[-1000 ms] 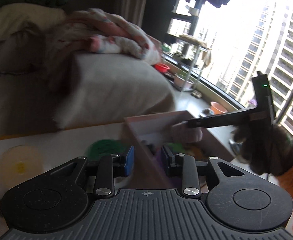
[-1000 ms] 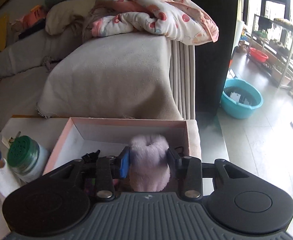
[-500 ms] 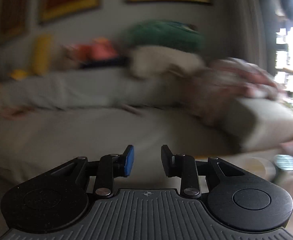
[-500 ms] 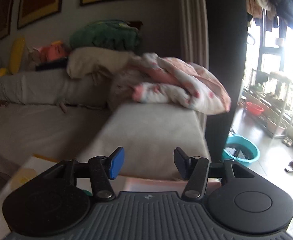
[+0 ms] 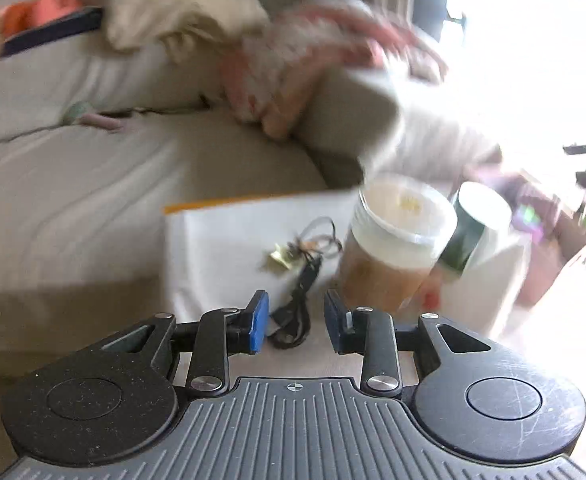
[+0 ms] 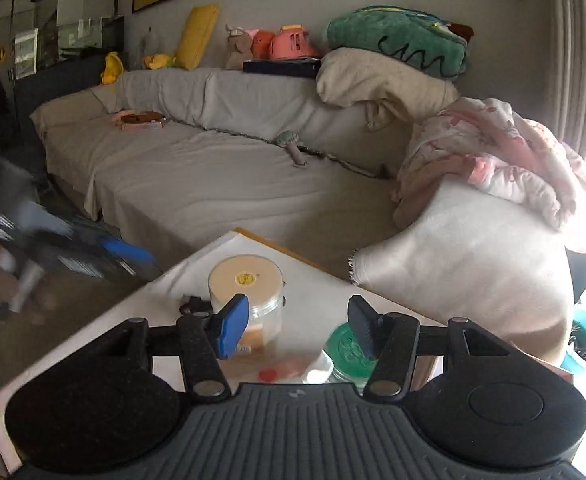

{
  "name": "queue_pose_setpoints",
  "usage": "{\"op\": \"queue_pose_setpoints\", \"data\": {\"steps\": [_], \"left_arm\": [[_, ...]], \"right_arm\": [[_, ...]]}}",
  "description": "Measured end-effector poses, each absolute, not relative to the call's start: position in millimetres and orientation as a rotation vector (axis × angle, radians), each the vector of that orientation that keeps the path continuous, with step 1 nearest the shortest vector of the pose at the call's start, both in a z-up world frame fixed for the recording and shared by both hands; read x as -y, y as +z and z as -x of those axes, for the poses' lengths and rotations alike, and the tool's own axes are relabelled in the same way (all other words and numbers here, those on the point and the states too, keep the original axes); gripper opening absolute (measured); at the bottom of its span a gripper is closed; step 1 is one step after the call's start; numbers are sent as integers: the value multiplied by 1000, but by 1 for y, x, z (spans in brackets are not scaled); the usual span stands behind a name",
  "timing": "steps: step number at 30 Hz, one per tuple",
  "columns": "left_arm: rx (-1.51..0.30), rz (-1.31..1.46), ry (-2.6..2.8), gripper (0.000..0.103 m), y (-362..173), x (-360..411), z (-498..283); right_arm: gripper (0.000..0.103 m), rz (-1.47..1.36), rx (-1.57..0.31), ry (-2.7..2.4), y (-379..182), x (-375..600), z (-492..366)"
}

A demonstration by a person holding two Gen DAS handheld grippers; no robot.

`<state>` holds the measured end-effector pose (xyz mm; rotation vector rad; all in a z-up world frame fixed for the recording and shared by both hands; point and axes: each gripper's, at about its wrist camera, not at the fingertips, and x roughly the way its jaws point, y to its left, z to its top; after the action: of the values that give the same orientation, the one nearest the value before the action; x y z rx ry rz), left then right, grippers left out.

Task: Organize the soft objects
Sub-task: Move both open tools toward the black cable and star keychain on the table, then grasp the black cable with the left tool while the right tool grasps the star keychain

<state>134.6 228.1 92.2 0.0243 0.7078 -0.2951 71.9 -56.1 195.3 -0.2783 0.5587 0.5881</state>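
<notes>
Seeking next soft item: left tool (image 5: pixel 296 322) and right tool (image 6: pixel 297 326) both agape, empty, above table (image 6: pixel 317 284); next, choose one.

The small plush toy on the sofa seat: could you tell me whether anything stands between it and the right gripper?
Yes: the cream-lidded jar stands on the white table just ahead of the open right gripper, roughly in line with the plush toy. Past the table edge I see only sofa seat.
</notes>
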Motion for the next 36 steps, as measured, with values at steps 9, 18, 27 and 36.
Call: {"op": "queue_pose_setpoints", "data": {"steps": [9,18,27,36], "left_arm": [[-787,-98,-289,34,50,-203,-170],[-799,-53,-294,29,44,-223,-143],[-760,8,-297,30,38,-240,-118],[-786,56,-280,30,40,-241,-126]], "right_arm": [[55,217,-689,546,197,50,-104],[55,212,-967,587,193,-61,-212],[49,466,-1290,485,103,-174,-289],[16,527,-1328,429,79,-190,-299]]}}
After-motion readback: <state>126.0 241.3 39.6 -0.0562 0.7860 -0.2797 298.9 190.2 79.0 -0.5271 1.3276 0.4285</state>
